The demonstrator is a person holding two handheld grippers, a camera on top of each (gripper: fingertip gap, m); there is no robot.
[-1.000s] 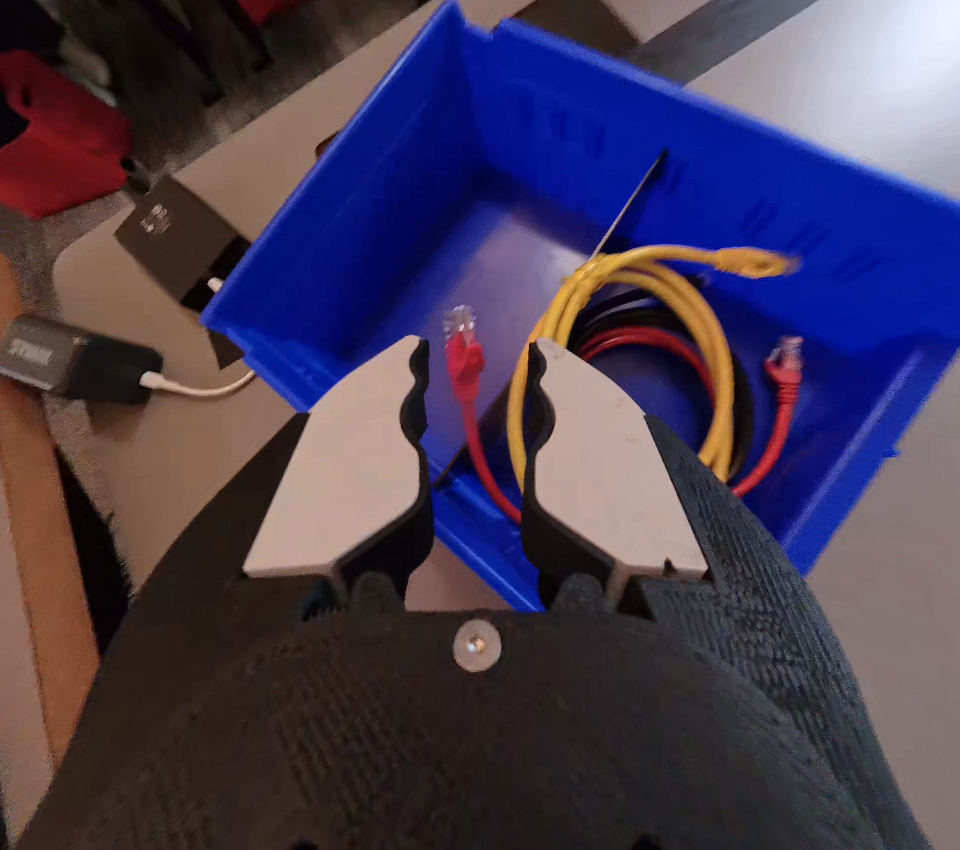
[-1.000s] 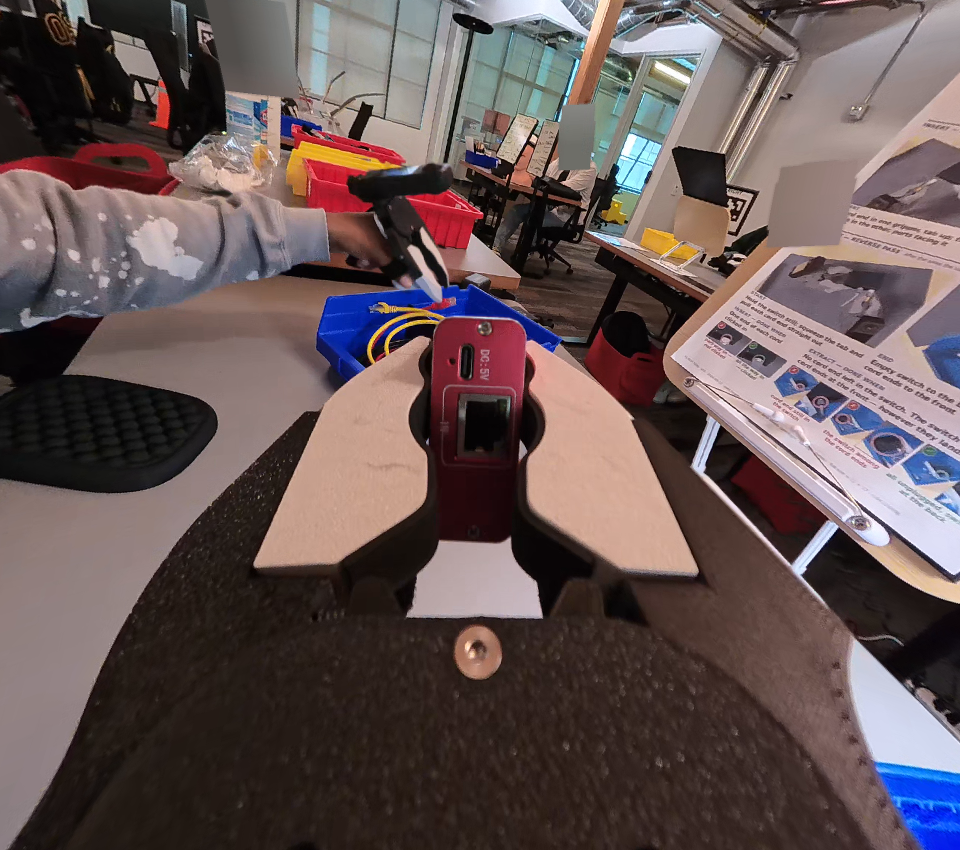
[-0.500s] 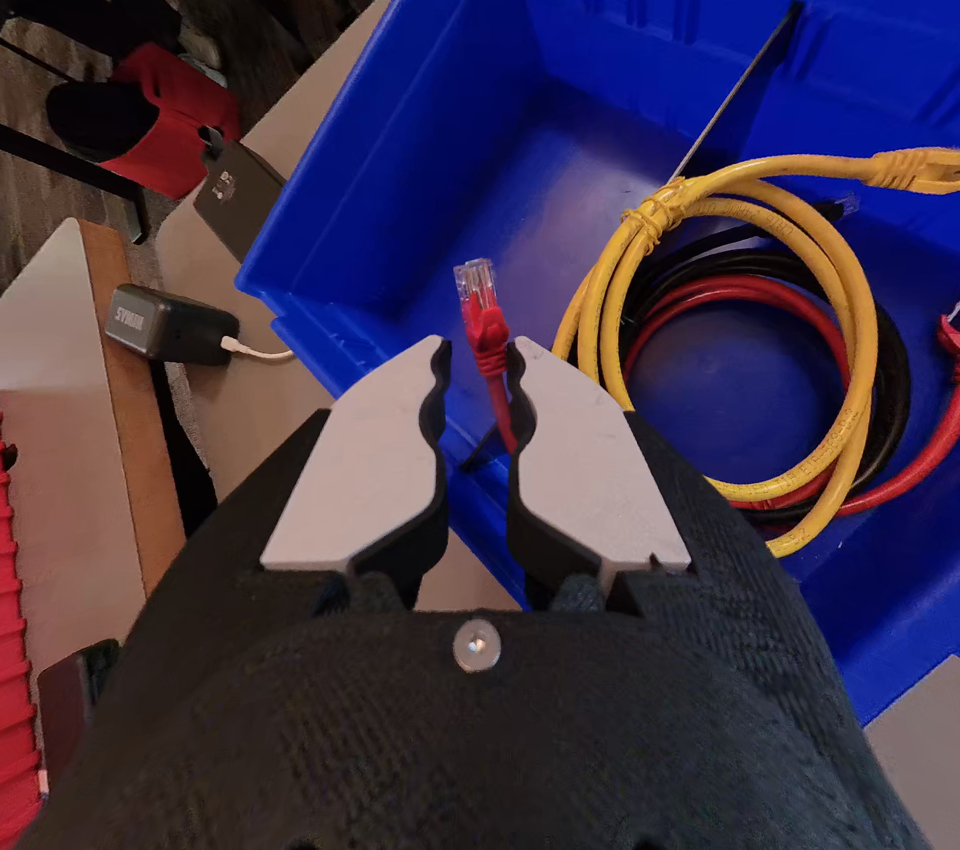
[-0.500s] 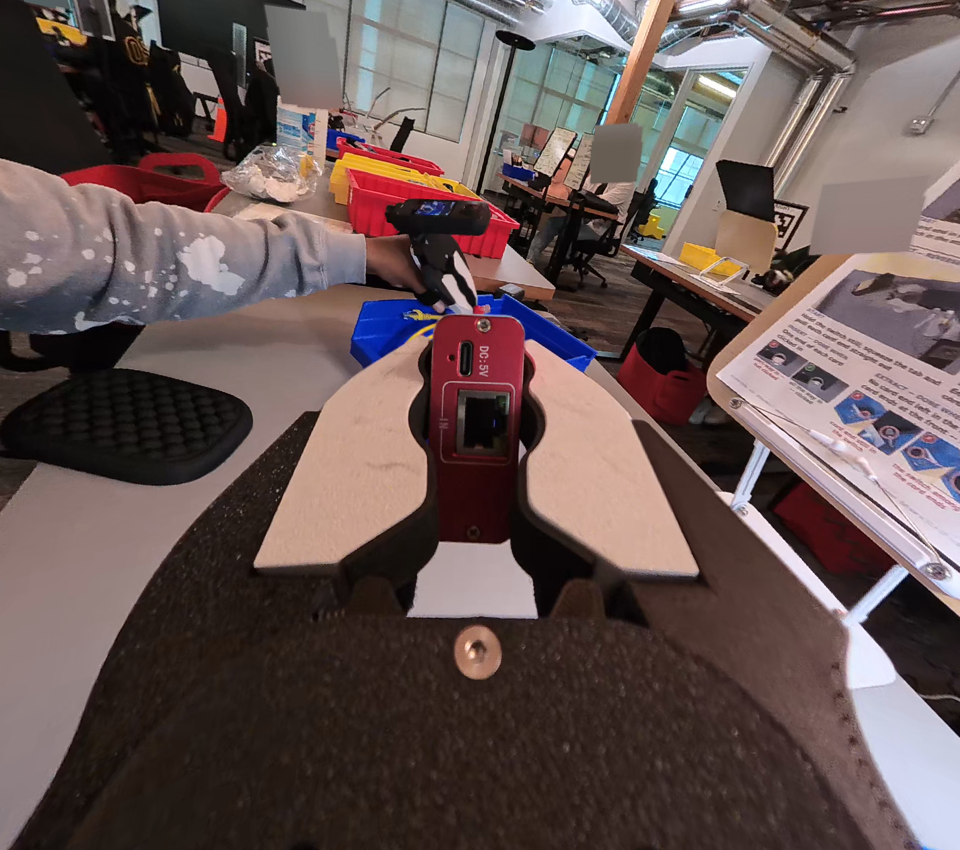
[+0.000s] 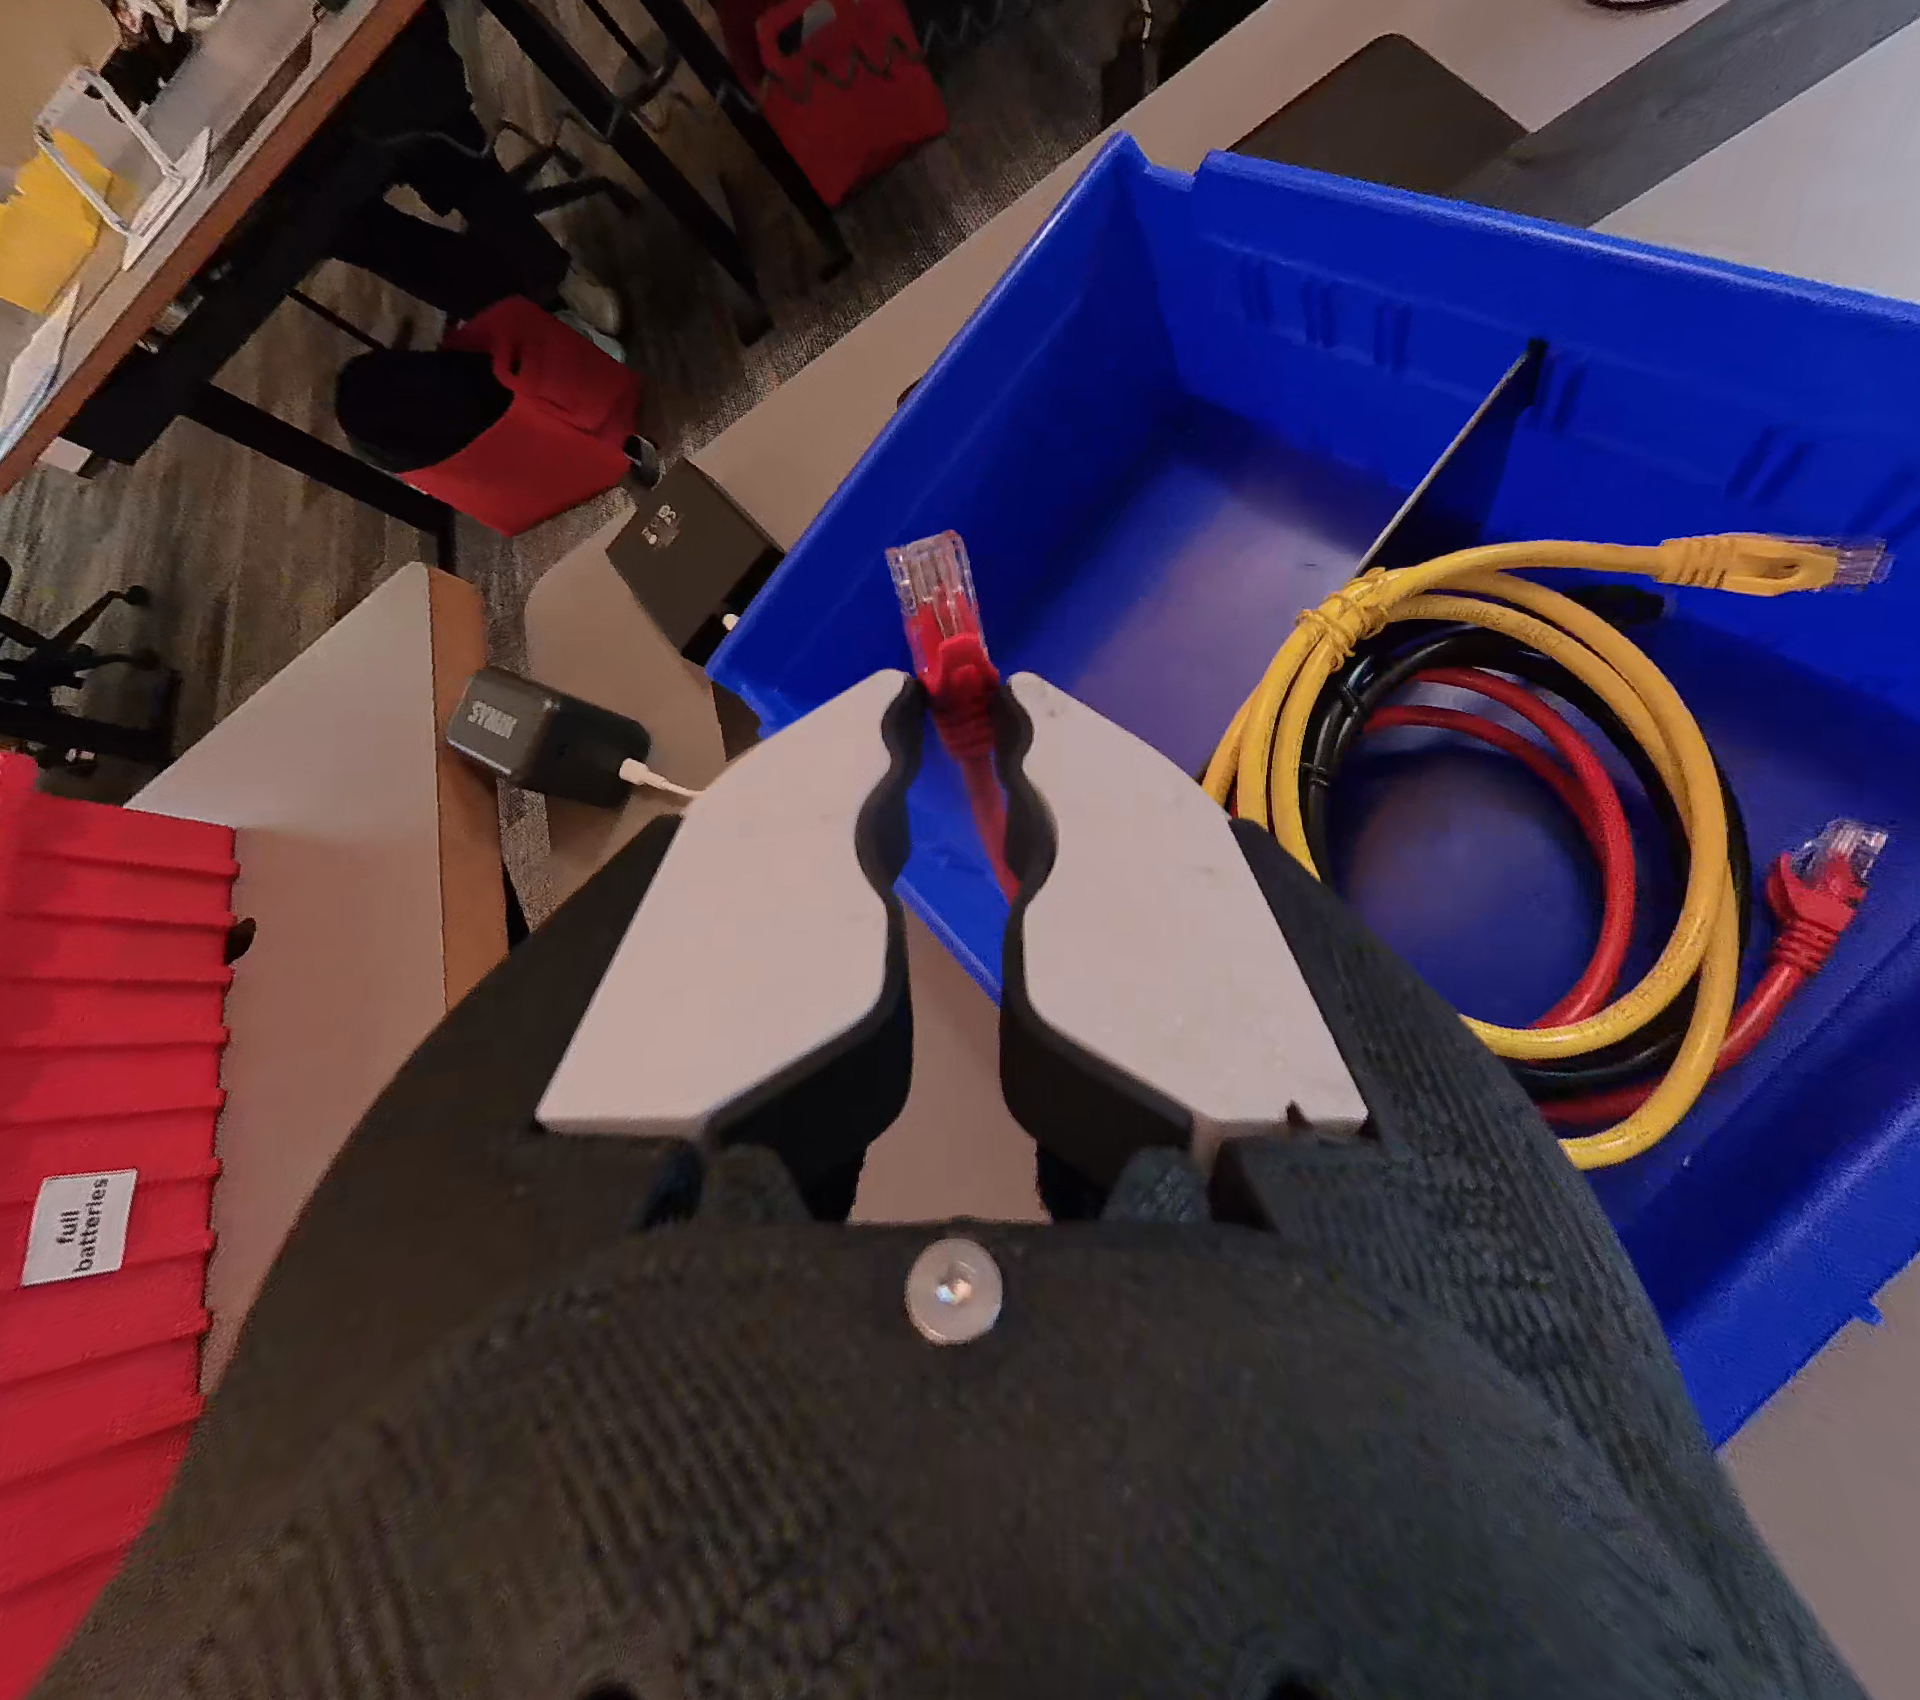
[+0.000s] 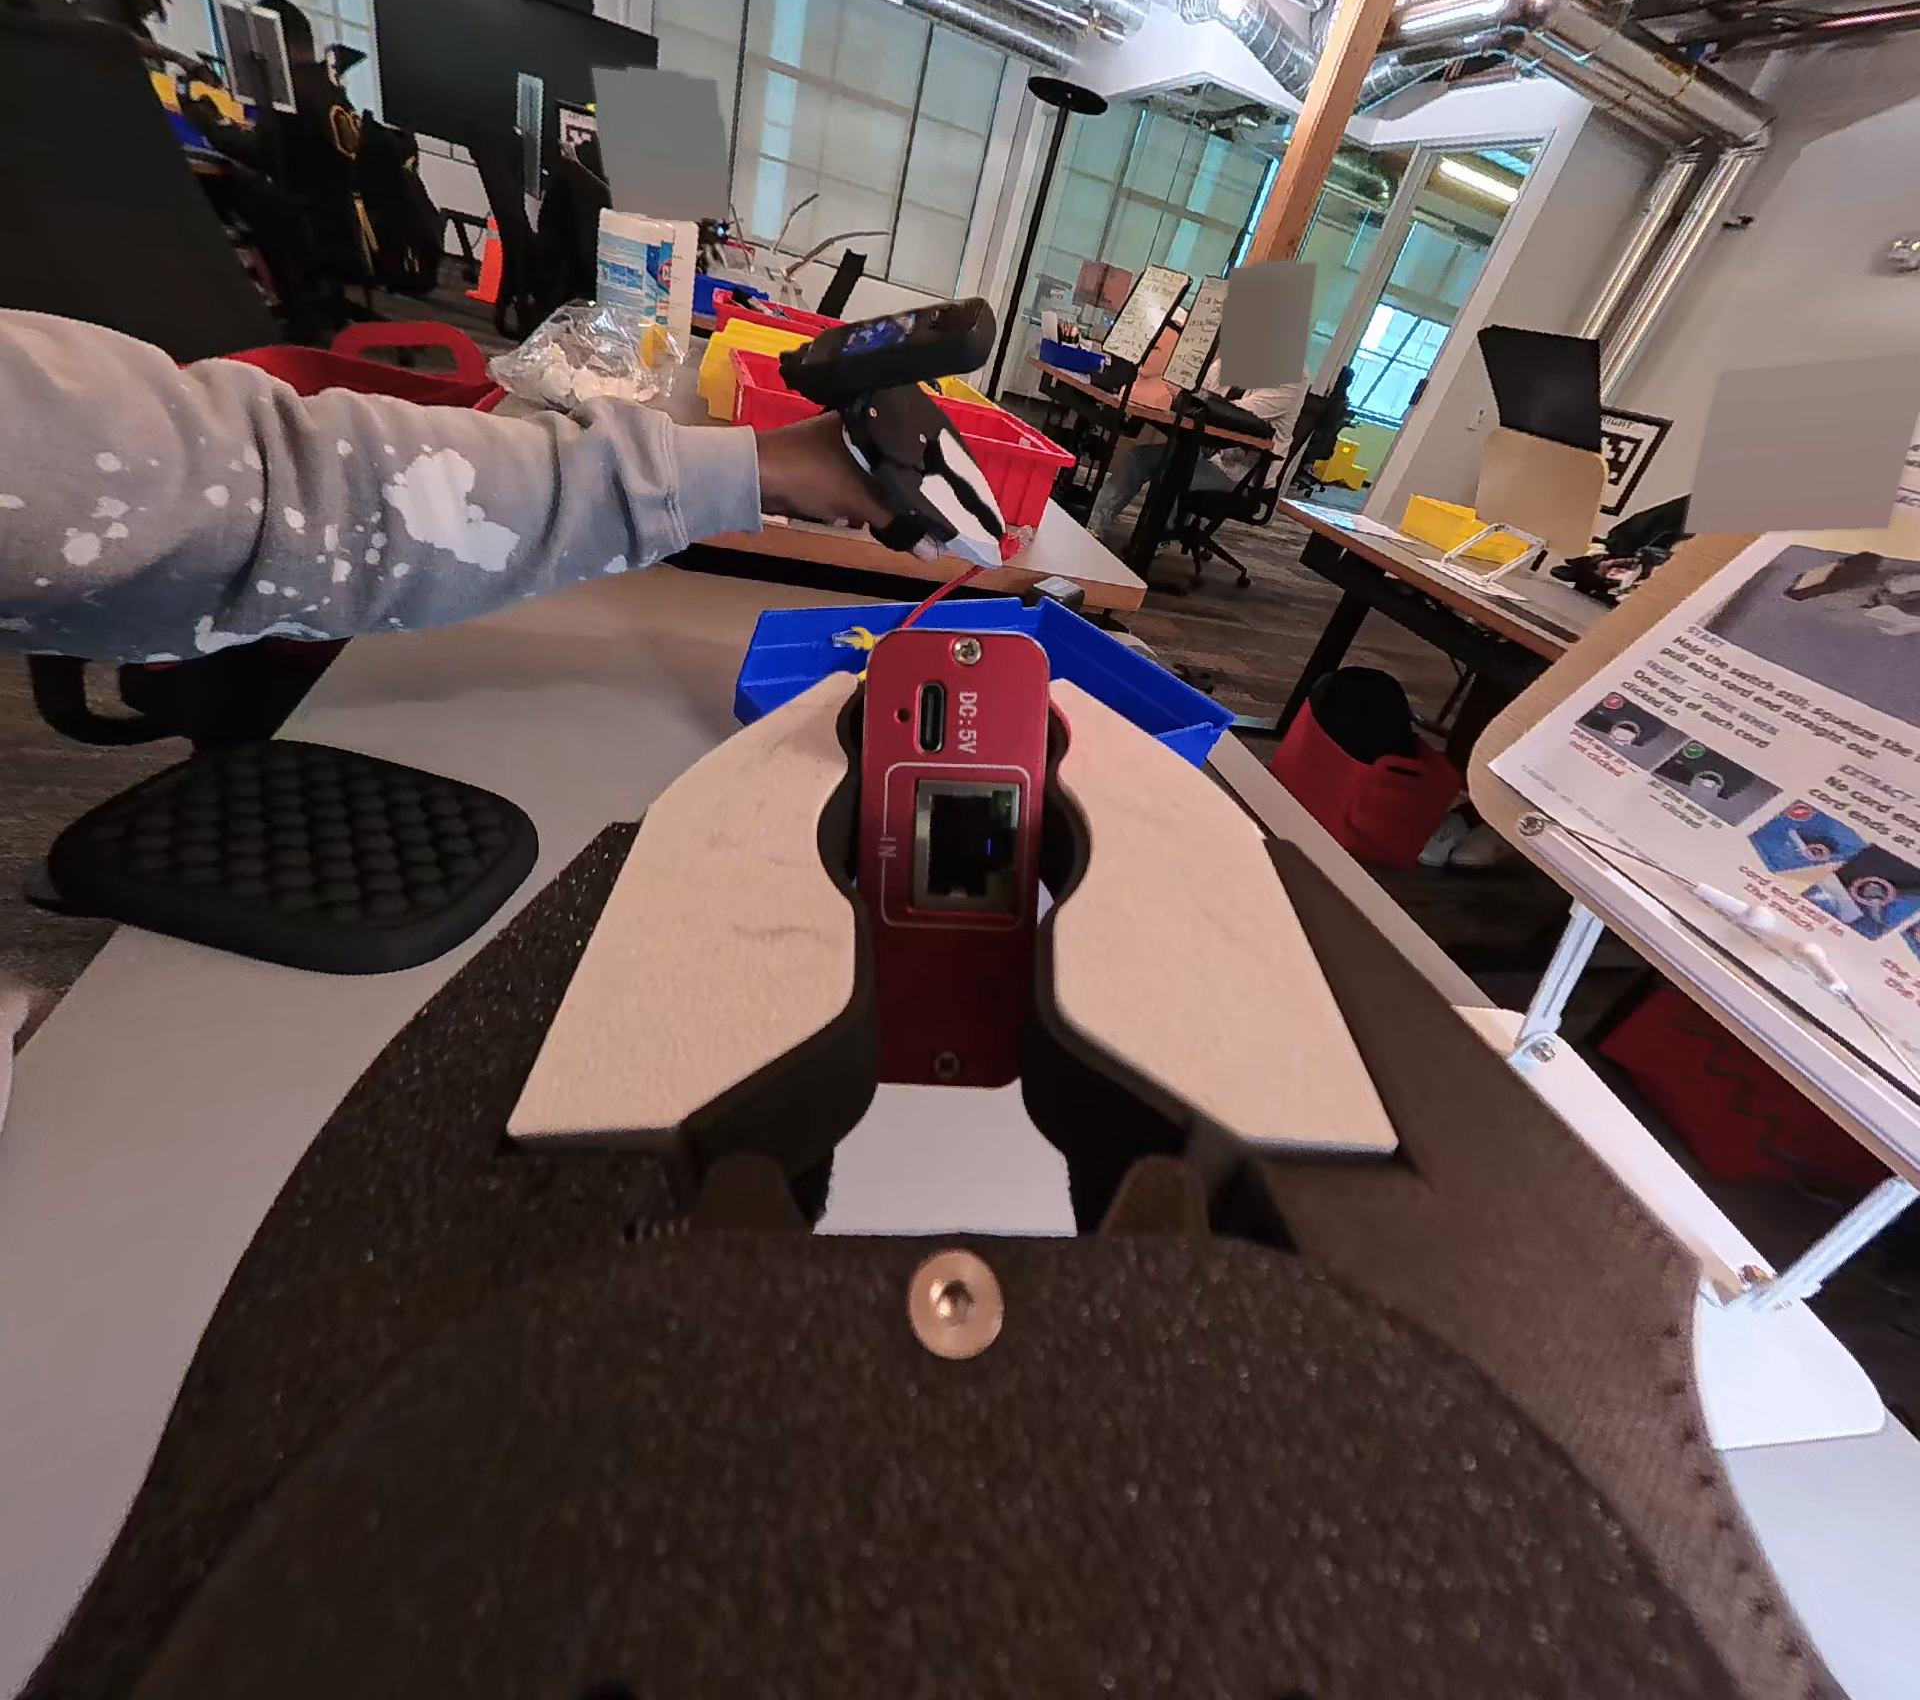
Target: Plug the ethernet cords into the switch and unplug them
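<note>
My left gripper (image 5: 956,700) is shut on the red ethernet cord (image 5: 961,694) just behind its clear plug, which sticks up past the fingertips. It holds the plug above the near-left corner of the blue bin (image 5: 1299,320). The cord's other red plug (image 5: 1823,881) lies in the bin with a coiled yellow cord (image 5: 1662,746) and a black cord (image 5: 1340,694). My right gripper (image 6: 954,700) is shut on the red switch (image 6: 954,861), its empty port facing the camera. The left gripper also shows in the right wrist view (image 6: 982,544), over the bin (image 6: 800,642).
A black charger (image 5: 540,736) with a white cable lies on the table left of the bin. A red ribbed bin (image 5: 94,1131) stands at the left. A black dimpled pad (image 6: 281,850) lies on the table at left. An instruction sheet on a stand (image 6: 1745,798) is at the right.
My left gripper has closed on the red cord near its plug and lifted it up out of the bin. The right gripper still holds the switch, tilted slightly.
</note>
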